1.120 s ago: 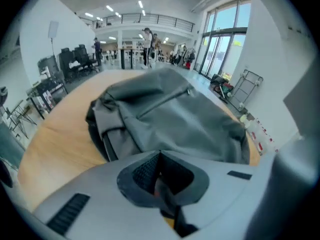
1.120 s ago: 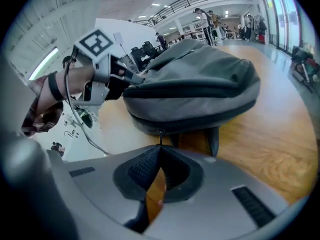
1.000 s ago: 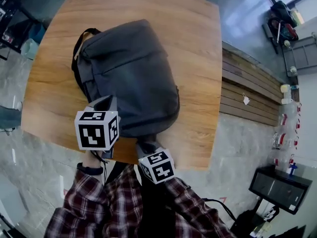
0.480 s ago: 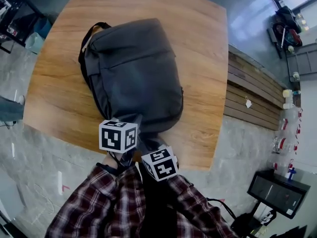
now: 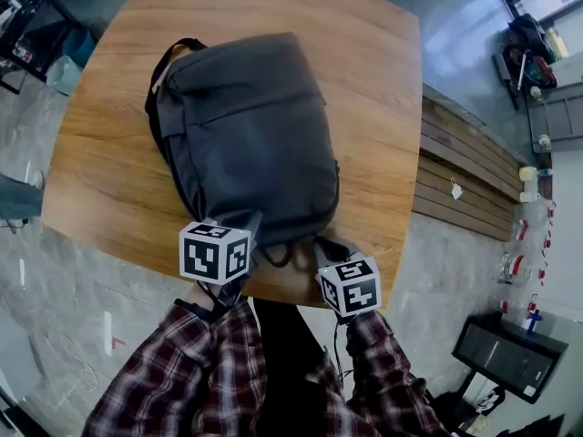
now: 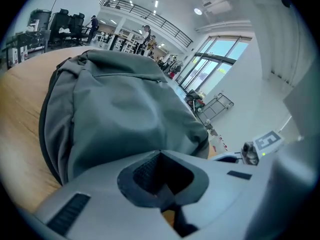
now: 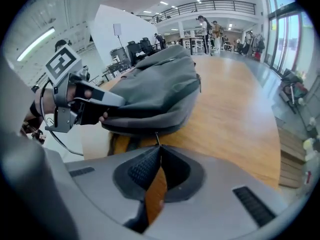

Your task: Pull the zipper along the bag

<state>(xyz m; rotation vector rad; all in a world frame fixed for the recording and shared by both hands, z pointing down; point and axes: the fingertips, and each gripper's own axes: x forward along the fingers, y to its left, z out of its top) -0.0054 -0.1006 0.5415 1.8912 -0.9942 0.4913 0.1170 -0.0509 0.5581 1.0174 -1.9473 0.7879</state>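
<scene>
Bag (image 5: 246, 126) edge behind left gripper (image 5: 244, 222)

A dark grey fabric backpack (image 5: 246, 135) lies on the square wooden table (image 5: 373, 107), its carry strap toward the far left corner and its other end at the near edge. There the left gripper (image 5: 242, 223) touches the backpack's left side. Just right of it, the right gripper (image 5: 326, 247) pinches a thin zipper pull (image 7: 157, 138).

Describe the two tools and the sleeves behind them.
The left tool and right tool are pale grey shells with dark ribbed pads. Each carries a white cube with black square markers. A thin black cable hangs by the left one. The sleeves are dark red plaid.
</scene>
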